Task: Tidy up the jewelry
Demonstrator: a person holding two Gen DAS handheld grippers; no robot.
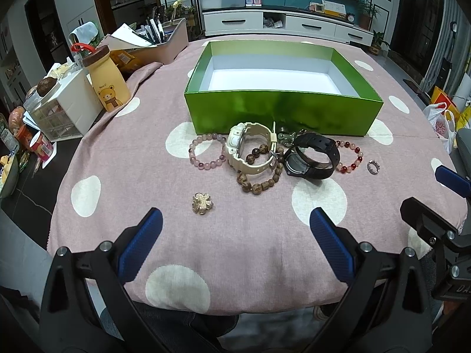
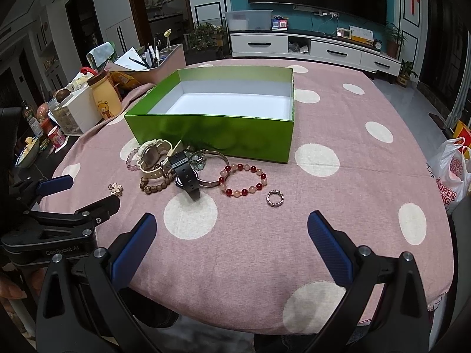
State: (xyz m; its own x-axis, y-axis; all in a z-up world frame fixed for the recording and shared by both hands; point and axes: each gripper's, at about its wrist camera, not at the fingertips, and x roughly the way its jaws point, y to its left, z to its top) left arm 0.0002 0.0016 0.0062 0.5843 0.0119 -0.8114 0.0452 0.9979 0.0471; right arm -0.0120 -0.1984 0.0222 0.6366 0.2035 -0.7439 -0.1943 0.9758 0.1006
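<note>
Living room behind: TV cabinet (image 1: 282, 23), dark screen above. Round table (image 2: 338, 235) under pink polka-dot cloth, near edge curving just ahead of both grippers. Green box (image 1: 282, 108) toward the far side, open-topped, white inside, nothing seen in it. Jewelry clustered just in front of the box's near wall: cream watch (image 1: 250, 147), pink bead bracelet (image 1: 206, 153), brown wooden bead bracelet (image 1: 262, 179), black watch (image 1: 312, 158), red-and-pink bead bracelet (image 2: 243, 180), silver ring (image 2: 275, 198) apart to the right, gold flower brooch (image 1: 202, 203) apart toward the near-left edge. Between the watches a bangle and greenish pieces, tangled, hard to make out. Bare cloth along the near edge and whole right side. Left edge crowded: bear bottle (image 1: 107, 82), white drawer unit (image 1: 63, 111), pen tray. Left gripper (image 1: 235, 244) spread wide, holding nothing, low over the near edge. Right gripper (image 2: 232, 244) likewise wide and unladen.
</note>
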